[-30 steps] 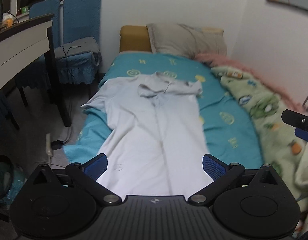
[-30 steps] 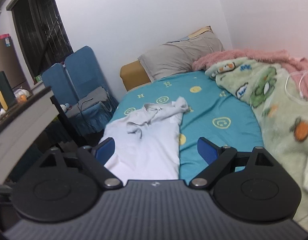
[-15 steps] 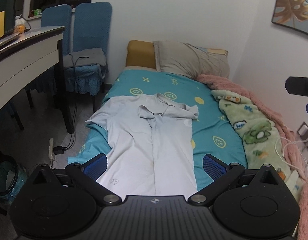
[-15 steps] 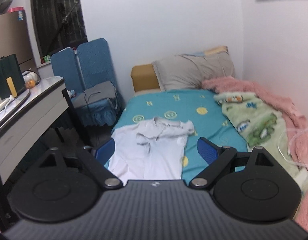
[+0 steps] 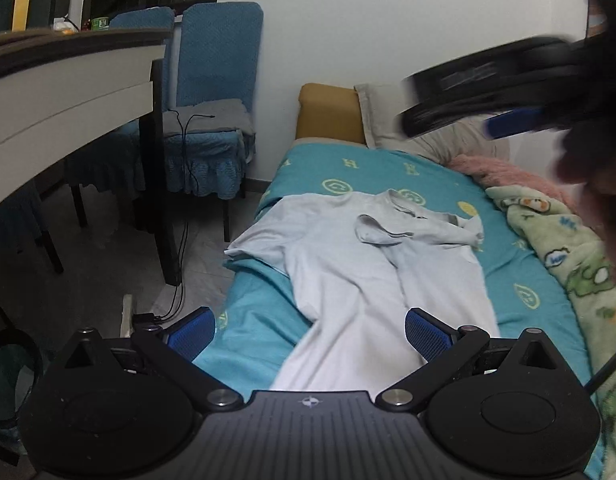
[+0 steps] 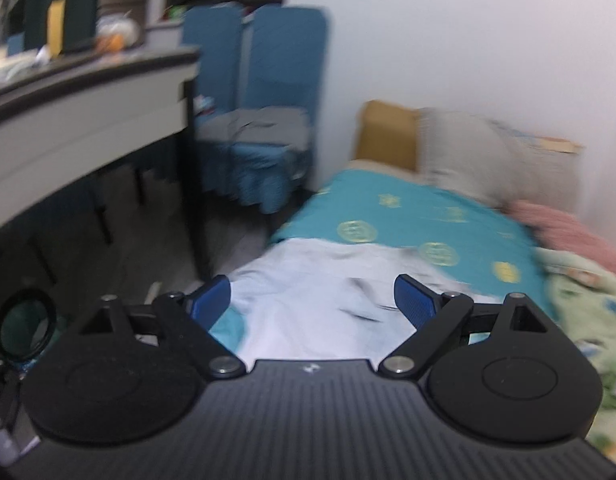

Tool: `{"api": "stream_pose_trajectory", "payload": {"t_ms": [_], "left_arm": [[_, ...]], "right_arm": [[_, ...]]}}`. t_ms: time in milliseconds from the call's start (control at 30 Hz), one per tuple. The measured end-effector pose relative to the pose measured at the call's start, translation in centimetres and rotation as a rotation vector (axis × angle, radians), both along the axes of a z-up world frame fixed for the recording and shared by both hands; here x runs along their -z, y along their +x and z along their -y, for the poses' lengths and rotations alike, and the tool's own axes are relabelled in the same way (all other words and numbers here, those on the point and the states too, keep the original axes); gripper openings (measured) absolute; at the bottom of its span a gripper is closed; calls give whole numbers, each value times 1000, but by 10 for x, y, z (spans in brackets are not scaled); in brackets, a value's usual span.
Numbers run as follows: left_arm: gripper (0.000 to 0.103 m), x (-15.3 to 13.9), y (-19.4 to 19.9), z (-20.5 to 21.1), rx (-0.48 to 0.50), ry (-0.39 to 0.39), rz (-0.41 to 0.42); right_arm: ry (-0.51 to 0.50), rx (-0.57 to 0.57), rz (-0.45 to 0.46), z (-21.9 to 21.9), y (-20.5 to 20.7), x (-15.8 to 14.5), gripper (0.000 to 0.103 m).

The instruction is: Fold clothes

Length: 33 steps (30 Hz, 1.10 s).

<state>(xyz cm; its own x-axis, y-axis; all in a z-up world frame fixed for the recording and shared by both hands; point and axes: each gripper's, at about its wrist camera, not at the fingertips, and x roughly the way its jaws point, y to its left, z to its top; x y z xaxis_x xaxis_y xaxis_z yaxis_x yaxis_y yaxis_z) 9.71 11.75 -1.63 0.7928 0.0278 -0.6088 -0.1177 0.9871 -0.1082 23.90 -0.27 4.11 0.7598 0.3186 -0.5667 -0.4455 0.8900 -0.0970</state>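
Note:
A pale grey-white shirt (image 5: 360,276) lies spread along the left side of the teal bedsheet (image 5: 520,280), its collar end rumpled and one sleeve hanging over the bed's left edge. My left gripper (image 5: 308,330) hovers open above the shirt's near hem, nothing between its blue pads. In the left wrist view the right gripper (image 5: 508,120) crosses the upper right, blurred, held in a hand (image 5: 600,184). The right wrist view is blurred: my right gripper (image 6: 312,300) is open over the shirt (image 6: 328,300), apart from it.
A green cartoon blanket (image 5: 580,276) and a pink one (image 5: 504,172) run along the bed's right side, pillows (image 6: 468,156) at the head. Left of the bed stand a desk (image 5: 60,96), two blue chairs (image 5: 216,92), cables on the floor (image 5: 176,292) and a bin (image 6: 26,324).
Both views have dropped lower and swung left toward the desk and chairs. The right gripper and hand have swept into the left wrist view's upper right. The shirt lies as before.

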Motion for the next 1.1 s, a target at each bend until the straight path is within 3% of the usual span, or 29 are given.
{"api": "stream_pose_trajectory", "payload": {"t_ms": [133, 200, 300, 433, 633, 733, 800, 867, 1100], "left_arm": [[101, 36, 20, -29, -40, 6, -25], [101, 55, 30, -43, -60, 8, -38], [99, 77, 45, -65, -98, -9, -58], [99, 94, 61, -82, -136, -39, -86], [99, 108, 74, -78, -151, -39, -109], [99, 113, 79, -81, -169, -71, -121], [99, 114, 78, -86, -188, -135, -118], [100, 114, 74, -89, -206, -181, -97], [101, 101, 56, -81, -183, -222, 55]], "right_arm": [[-11, -124, -75, -59, 54, 66, 90], [-34, -158, -111, -88, 84, 96, 74], [-73, -213, -140, -126, 120, 135, 73], [-129, -283, -156, -160, 154, 177, 73], [-121, -334, -215, -177, 181, 218, 67], [-142, -329, -247, -181, 189, 229, 44], [-136, -327, -240, -177, 189, 228, 22], [-132, -304, -226, -173, 189, 226, 13], [32, -195, -87, -132, 177, 185, 9]]}}
